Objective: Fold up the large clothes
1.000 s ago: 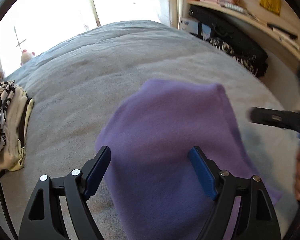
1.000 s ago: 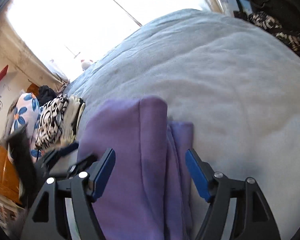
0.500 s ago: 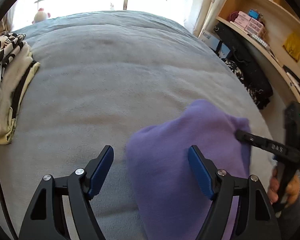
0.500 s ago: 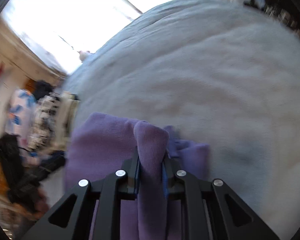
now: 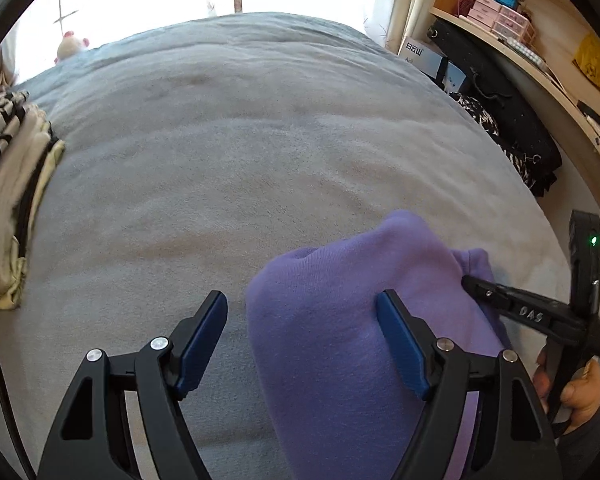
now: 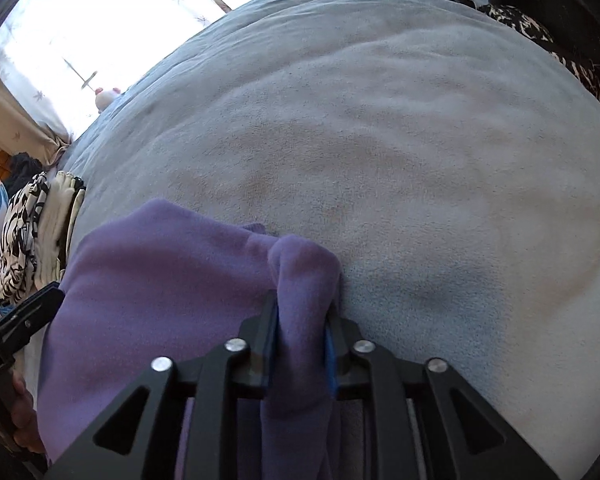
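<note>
Right gripper (image 6: 300, 344) pinches a thick fold of the purple fleece top (image 6: 156, 280) on the grey bed blanket (image 6: 420, 160), though its jaws are opening, so the fold might slip out. Left gripper (image 5: 300, 340) is wide, holding nothing. Folded clothes (image 5: 8, 200) sit well apart, blocking nothing

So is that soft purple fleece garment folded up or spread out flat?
Folded, though loosely: the soft purple fleece garment lies bunched in doubled layers on the grey blanket, not spread flat.
</note>
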Available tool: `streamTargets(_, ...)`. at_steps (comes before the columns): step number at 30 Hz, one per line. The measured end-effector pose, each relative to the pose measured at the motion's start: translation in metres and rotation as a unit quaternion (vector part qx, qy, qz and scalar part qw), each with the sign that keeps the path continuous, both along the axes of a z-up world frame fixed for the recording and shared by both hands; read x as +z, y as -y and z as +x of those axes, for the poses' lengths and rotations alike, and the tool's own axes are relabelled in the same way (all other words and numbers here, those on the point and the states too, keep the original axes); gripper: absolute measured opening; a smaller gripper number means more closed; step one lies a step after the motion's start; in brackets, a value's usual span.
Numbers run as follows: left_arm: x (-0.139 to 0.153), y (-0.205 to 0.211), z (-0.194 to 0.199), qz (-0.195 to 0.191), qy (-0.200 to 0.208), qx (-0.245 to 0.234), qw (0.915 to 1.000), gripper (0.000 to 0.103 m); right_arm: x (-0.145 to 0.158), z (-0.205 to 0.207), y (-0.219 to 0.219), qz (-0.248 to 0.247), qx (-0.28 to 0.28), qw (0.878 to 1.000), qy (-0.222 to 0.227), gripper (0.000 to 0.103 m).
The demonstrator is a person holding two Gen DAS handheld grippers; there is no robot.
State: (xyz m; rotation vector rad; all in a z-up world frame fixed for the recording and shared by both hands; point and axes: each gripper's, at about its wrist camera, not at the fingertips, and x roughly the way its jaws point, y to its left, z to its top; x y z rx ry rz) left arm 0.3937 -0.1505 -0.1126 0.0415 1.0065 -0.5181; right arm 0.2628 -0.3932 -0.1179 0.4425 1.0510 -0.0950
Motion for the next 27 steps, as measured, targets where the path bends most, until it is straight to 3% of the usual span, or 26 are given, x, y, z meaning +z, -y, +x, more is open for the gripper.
streamTargets(3, 0.005, 0.0, -0.007, 0.018, 0.018, 0.002, 0.9997, 0.076, 0.007, -0.002, -0.002, 0.0, -0.008, 1.0, 0.007, 0.042)
streamTargets(5, 0.008, -0.002, -0.008, 0.025, 0.023, 0.003, 0.9994, 0.076, 0.012, -0.002, -0.006, -0.006, -0.007, 1.0, 0.007, 0.046)
streamTargets(19, 0.038, -0.022, -0.026, 0.026, 0.015, 0.023, 0.9993, 0.076, 0.064, -0.021, -0.04, -0.059, 0.026, 0.998, 0.013, 0.047)
streamTargets(27, 0.061, -0.027, -0.058, 0.052, 0.025, 0.015, 0.9982, 0.076, 0.09, -0.046, -0.053, -0.071, 0.032, 0.997, 0.019, 0.063)
